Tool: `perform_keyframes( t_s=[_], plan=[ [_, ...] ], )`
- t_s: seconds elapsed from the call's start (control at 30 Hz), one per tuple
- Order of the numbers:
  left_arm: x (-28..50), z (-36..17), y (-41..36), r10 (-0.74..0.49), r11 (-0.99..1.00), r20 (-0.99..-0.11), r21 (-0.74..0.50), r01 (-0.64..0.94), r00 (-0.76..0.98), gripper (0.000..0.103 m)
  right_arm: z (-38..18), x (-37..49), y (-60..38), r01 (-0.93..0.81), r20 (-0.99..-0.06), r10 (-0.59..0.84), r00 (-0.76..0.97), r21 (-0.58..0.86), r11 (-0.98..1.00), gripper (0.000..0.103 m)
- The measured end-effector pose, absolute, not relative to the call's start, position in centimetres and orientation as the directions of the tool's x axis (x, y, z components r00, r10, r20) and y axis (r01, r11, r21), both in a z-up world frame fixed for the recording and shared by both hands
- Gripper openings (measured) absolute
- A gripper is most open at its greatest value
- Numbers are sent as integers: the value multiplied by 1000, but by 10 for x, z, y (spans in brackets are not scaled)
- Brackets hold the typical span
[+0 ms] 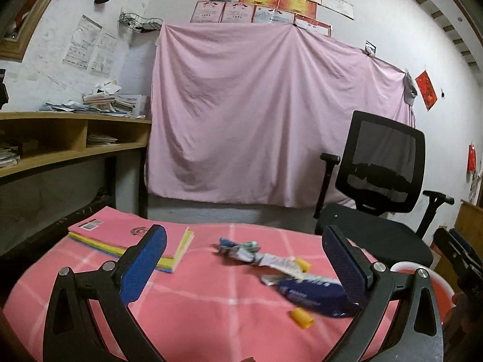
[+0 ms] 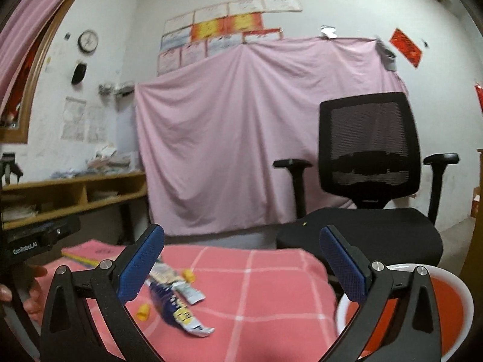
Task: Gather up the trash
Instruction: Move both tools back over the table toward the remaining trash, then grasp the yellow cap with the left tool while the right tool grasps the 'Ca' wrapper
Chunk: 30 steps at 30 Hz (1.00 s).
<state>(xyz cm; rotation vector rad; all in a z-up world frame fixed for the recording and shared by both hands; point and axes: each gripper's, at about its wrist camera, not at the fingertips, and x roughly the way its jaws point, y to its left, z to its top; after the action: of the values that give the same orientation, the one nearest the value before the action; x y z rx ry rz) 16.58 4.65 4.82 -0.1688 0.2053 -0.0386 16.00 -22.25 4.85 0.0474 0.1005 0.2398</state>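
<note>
Two tools hang over the pink checked surface (image 1: 211, 295), both with jaws spread wide and nothing between them: the left tool (image 1: 244, 259) and the right tool (image 2: 241, 261). No trash is collected yet, by the look of it, so the step in hand is a first pick. A red bin (image 2: 452, 307) with a white rim sits just off the surface's right edge, low beside the right tool, and it seems the place for the trash. Books (image 1: 120, 238) are stacked at the far left corner and should be left alone. Largest of the trash is the blue wrapper (image 1: 314, 295), lying near the right edge, just inside the left tool's right finger; best to come down over its middle and close across its narrow width. Beyond it, toward the middle of the surface, lies a crumpled wrapper (image 1: 241, 249), between the left tool's fingers but farther off. Two yellow scraps (image 1: 302, 318) lie beside the blue wrapper, small enough to need a low, flat pinch.
</note>
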Motion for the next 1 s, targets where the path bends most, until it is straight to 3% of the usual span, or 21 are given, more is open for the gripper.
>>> perform_keyframes(
  t_s=[0.17, 0.43, 0.53, 0.63, 0.73, 0.87, 1.0],
  plan=[
    [161, 39, 49, -39, 990, -199, -138, 12, 979, 101, 40, 173, -208, -251, -215, 252, 943, 34, 967, 103],
    [163, 30, 38, -85, 994, -223, -88, 66, 971, 101, 27, 183, -201, -311, -321, 308, 896, 42, 949, 102],
    [170, 29, 32, -97, 994, -252, -70, 82, 963, 101, 22, 187, -198, -334, -356, 331, 874, 53, 941, 85],
    [180, 26, 28, -117, 993, -311, -60, 103, 943, 101, 16, 194, -196, -343, -400, 338, 852, 61, 937, 84],
    [198, 18, 23, -154, 988, -412, -75, 135, 898, 100, 11, 200, -197, -354, -439, 352, 826, 81, 932, 74],
    [217, 7, 16, -225, 974, -515, -119, 190, 827, 80, 6, 205, -200, -376, -471, 387, 792, 123, 919, 61],
    [227, -2, 9, -302, 953, -582, -188, 235, 755, 80, 2, 210, -200, -373, -516, 388, 764, 137, 918, 61]
  ],
)
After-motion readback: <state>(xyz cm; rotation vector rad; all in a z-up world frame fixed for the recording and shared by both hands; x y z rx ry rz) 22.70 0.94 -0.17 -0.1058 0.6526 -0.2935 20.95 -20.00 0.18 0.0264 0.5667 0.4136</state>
